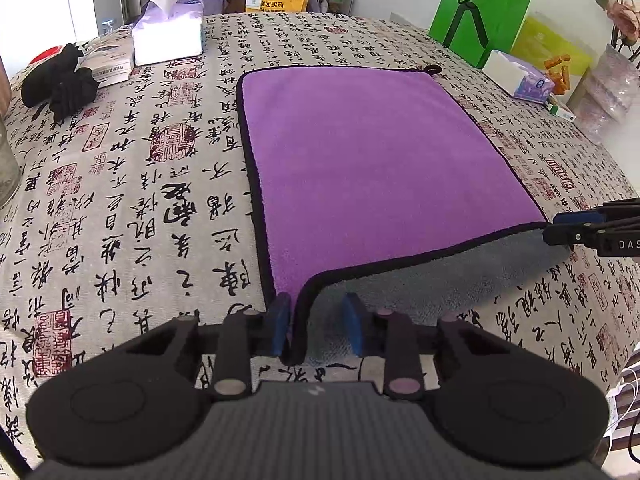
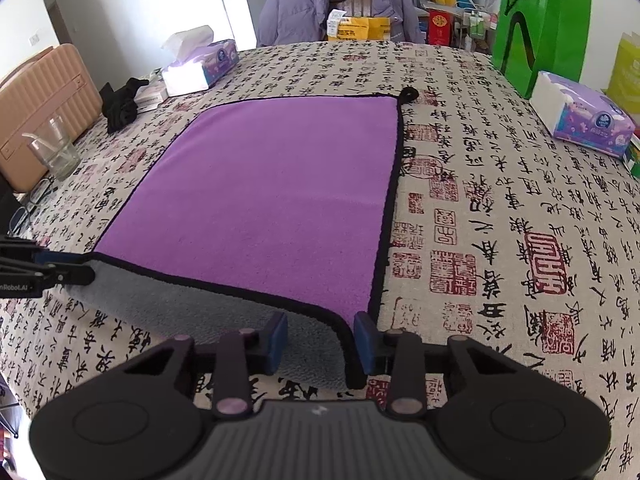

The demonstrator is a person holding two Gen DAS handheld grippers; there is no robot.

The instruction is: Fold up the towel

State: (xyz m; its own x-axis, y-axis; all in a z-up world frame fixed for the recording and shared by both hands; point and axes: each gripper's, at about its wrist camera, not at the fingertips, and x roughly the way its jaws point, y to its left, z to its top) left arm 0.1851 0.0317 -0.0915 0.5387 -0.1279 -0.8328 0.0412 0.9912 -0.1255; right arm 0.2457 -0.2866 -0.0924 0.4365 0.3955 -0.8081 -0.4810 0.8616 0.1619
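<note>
**Purple towel, near edge lifted at both corners**

Purple on top and grey beneath, the towel (image 1: 360, 148) lies spread on the calligraphy-printed tablecloth (image 1: 120, 200), its black-bound near edge turned up so the grey underside (image 2: 192, 304) shows along the front.

At the towel's near left corner sits the left gripper (image 1: 318, 326). Its blue pads (image 1: 280, 320) stand apart, with the bound corner lying in the gap between them; one pad is just beside the binding, and whether it touches cannot be told. At the towel's near right corner, the right gripper (image 2: 322, 340) is likewise spread, its fingers either side of the corner, not pressed together.

Beyond the towel's far right corner, where a small black hanging loop (image 2: 409, 94) sticks out, stands a green paper bag (image 2: 540, 24). A tissue box (image 2: 588, 124) lies well to the right of the towel. Off the towel's far left corner are a second tissue box (image 2: 200, 64), a black cloth bundle (image 2: 122, 104) and a glass beaker (image 2: 54, 148).
</note>
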